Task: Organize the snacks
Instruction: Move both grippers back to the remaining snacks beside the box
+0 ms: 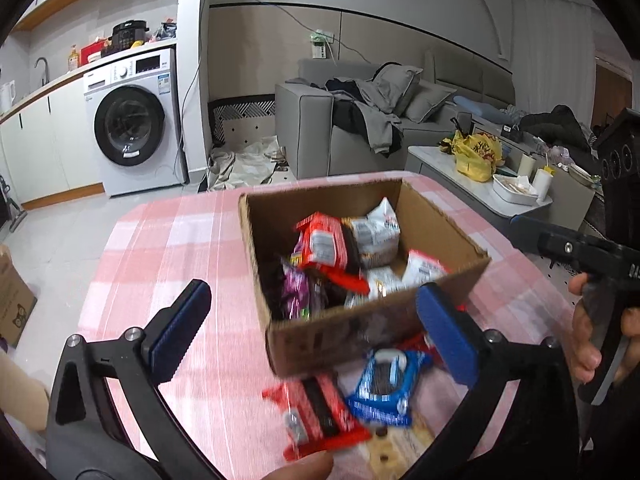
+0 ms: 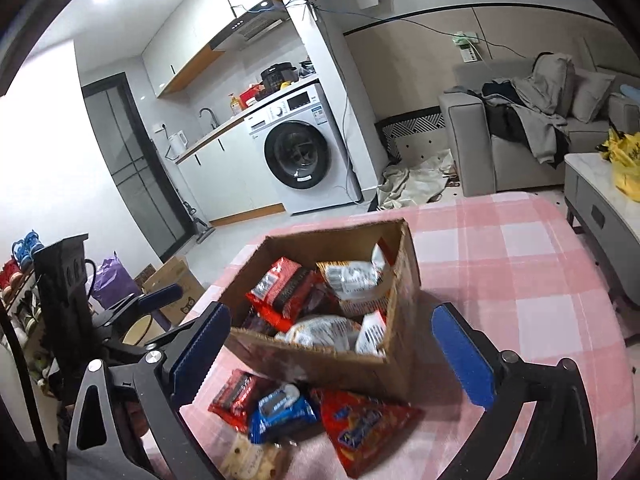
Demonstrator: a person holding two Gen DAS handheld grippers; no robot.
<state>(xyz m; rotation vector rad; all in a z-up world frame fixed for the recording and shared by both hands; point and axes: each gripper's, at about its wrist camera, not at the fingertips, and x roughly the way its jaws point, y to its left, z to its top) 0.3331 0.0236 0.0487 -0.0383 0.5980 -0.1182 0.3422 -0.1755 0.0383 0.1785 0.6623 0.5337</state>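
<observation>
A cardboard box (image 1: 448, 220) (image 2: 404, 292) stands on a pink checked tablecloth (image 1: 192, 240) (image 2: 520, 264), holding several snack packets in red, white and purple. In front of it lie a red cookie packet (image 1: 316, 416) (image 2: 236, 396), a blue cookie packet (image 1: 384, 388) (image 2: 280, 412), a red chip bag (image 2: 364, 432) and a beige biscuit packet (image 2: 248, 460). My left gripper (image 1: 312, 332) is open and empty above the loose packets by the box's near wall. My right gripper (image 2: 340, 352) is open and empty over the box's front edge; it also shows at the right of the left wrist view (image 1: 560, 244).
A coffee table (image 1: 432, 160) with a yellow bag (image 1: 476, 156) stands to the right beyond the table. A grey sofa (image 1: 360, 120) is behind. A washing machine (image 1: 132, 120) and kitchen counter are at the back left. A cardboard carton (image 2: 176, 284) sits on the floor left.
</observation>
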